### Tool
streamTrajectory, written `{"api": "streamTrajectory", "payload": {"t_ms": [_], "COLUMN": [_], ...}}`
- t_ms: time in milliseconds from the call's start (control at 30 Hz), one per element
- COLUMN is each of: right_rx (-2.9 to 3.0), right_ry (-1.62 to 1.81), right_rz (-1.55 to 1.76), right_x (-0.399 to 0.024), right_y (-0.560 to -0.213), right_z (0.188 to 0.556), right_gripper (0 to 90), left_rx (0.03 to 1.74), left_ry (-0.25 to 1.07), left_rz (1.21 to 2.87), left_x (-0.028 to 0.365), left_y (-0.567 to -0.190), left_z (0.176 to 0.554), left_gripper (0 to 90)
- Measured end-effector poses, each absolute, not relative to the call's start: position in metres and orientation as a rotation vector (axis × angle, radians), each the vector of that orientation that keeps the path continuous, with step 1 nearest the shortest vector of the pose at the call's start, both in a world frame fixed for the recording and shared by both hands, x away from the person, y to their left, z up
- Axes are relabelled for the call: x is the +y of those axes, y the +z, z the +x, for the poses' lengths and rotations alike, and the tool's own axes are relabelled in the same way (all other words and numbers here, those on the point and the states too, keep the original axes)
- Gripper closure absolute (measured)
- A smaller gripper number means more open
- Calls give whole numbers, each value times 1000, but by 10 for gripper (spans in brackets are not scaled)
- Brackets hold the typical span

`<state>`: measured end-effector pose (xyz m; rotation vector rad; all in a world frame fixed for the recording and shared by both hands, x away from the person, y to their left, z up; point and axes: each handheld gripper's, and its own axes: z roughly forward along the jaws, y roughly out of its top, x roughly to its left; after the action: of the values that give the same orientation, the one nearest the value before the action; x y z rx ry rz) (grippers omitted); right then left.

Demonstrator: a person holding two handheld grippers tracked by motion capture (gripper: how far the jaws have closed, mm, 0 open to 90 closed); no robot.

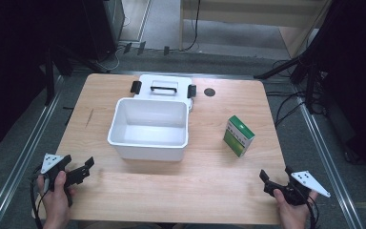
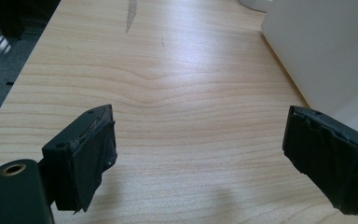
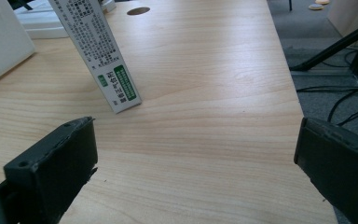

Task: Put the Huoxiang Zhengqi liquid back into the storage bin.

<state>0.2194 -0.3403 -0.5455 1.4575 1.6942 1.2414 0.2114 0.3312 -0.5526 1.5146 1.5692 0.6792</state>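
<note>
A white open bin (image 1: 148, 129) stands mid-table, and its wall (image 2: 326, 51) fills the upper right of the left gripper view. Behind the bin lies its white lid (image 1: 163, 87) with a black handle and clips. A green and white carton (image 1: 238, 136) stands upright to the right of the bin; its printed side (image 3: 98, 51) rises ahead of the right gripper. My left gripper (image 1: 86, 168) rests at the front left corner, open and empty (image 2: 200, 154). At the front right, my right gripper (image 1: 272, 177) is open too, holding nothing (image 3: 196, 163).
The wooden table (image 1: 209, 191) has a round dark hole (image 1: 209, 92) near its back edge. Metal rails run along both sides. Dark stands and cables crowd the floor at the right (image 1: 310, 90) and left.
</note>
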Motion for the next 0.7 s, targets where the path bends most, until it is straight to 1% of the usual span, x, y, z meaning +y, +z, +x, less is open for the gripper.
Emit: {"api": "streamTrajectory", "payload": {"t_ms": [367, 500, 700], "right_rx": [1761, 1781, 1839], "right_ry": [1178, 1205, 1144], "right_rz": [1419, 1430, 1406], "right_x": [-334, -334, -331], "right_y": [-544, -540, -535], "right_z": [221, 221, 222], "right_gripper": [1, 1, 1], "left_rx": [1553, 1544, 1540], "left_ry": [671, 678, 675], "left_rz": [1526, 1528, 1525], "left_x": [331, 330, 330], "left_y": [-553, -553, -552], "left_z": [210, 210, 209], "left_gripper": [104, 104, 104]}}
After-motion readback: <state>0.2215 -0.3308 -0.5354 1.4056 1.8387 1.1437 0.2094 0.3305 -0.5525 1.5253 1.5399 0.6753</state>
